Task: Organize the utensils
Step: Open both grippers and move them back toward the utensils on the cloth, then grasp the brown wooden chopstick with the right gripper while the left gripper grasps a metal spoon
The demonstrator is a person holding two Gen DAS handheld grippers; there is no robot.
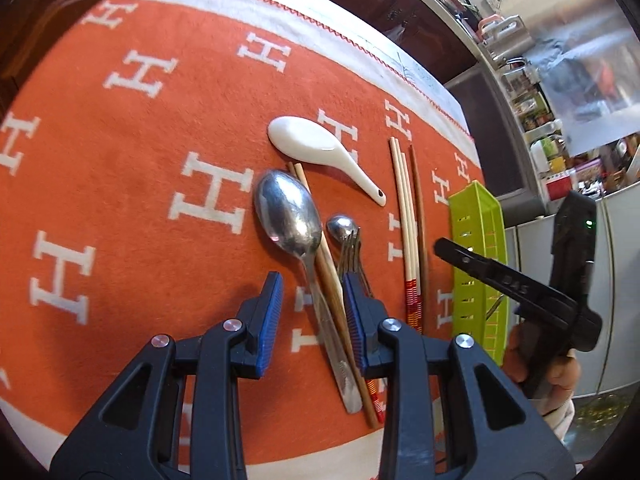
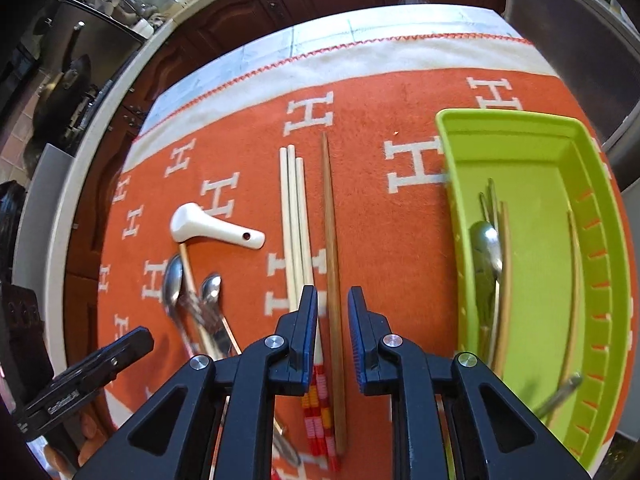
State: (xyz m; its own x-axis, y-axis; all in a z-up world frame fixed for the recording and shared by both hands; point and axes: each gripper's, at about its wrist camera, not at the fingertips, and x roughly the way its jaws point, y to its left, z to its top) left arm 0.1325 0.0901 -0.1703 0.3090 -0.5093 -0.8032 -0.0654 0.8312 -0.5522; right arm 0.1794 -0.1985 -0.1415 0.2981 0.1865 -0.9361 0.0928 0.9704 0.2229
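My left gripper (image 1: 312, 292) is open above the handles of a large steel spoon (image 1: 288, 212) and a wooden chopstick (image 1: 332, 280). A small steel spoon (image 1: 342, 226) and a fork lie just right of them. A white ceramic spoon (image 1: 316, 146) lies beyond. My right gripper (image 2: 332, 312) is open, its jaws either side of a brown chopstick (image 2: 332, 240), beside three pale chopsticks (image 2: 294, 220) with red-banded ends. The green tray (image 2: 456, 184) at the right holds a spoon (image 2: 486, 248), a fork and chopsticks.
An orange cloth (image 1: 120, 180) with white H letters covers the table. Its white hem and the table's far edge (image 2: 360, 28) lie beyond. Dark wooden cabinets stand behind. A cluttered counter (image 1: 560, 140) stands off to the right of the table.
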